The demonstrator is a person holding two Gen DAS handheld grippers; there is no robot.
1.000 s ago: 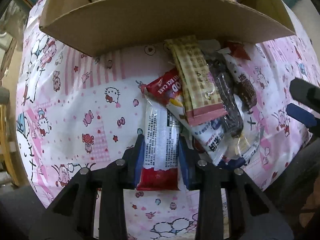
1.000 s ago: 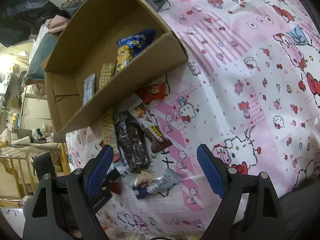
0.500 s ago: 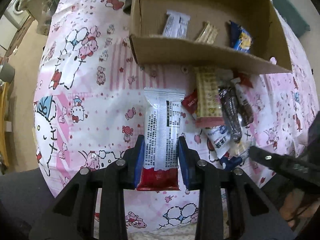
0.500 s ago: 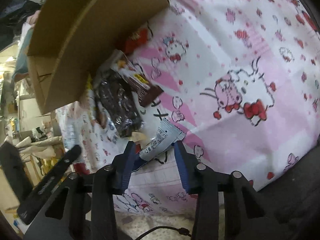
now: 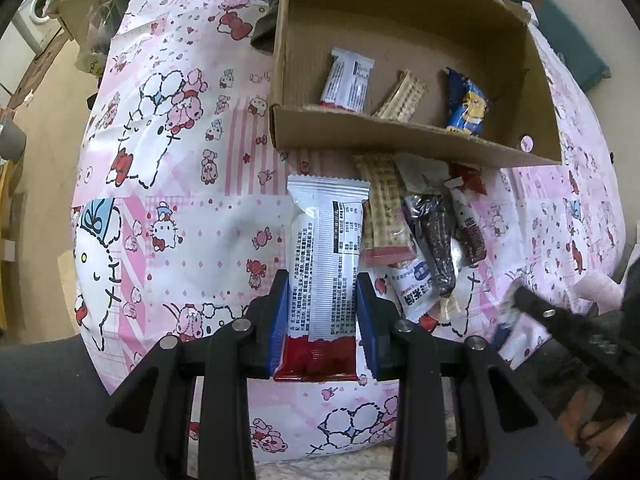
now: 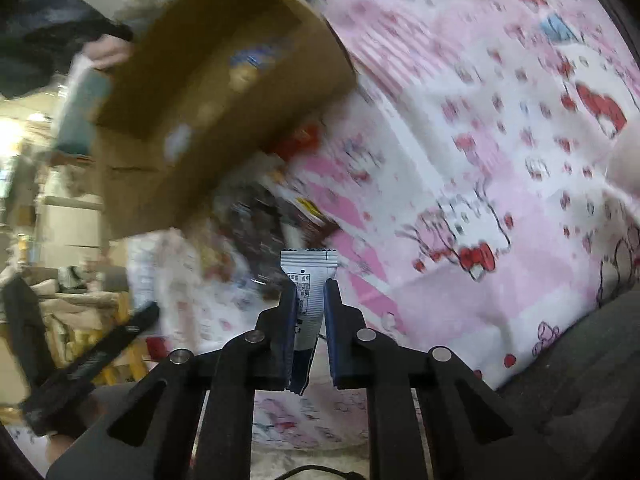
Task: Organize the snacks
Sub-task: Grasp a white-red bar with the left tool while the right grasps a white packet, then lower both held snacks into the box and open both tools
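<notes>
My left gripper [image 5: 322, 280] is shut on a white snack bar with a red end [image 5: 326, 236], held above the cloth in front of the cardboard box [image 5: 400, 140]. Inside the box lie a similar white bar [image 5: 348, 80], a beige wafer bar [image 5: 402, 96] and a blue packet [image 5: 466, 108]. A pile of snacks [image 5: 428, 232] rests on the cloth right of the held bar. In the blurred right wrist view my right gripper [image 6: 311, 284] has its jaws closing onto a small white and blue packet [image 6: 308, 270], with the pads pressing its sides.
A pink cartoon-print cloth [image 5: 180, 200] covers the table, whose front edge is close below both grippers. The box [image 6: 160, 184] stands at the upper left in the right wrist view. The other gripper [image 5: 568, 324] shows blurred at the lower right of the left wrist view.
My left gripper rose with the white bar, bringing the box's inside into view. My right gripper went from wide open to shut on the small packet and lifted it off the cloth.
</notes>
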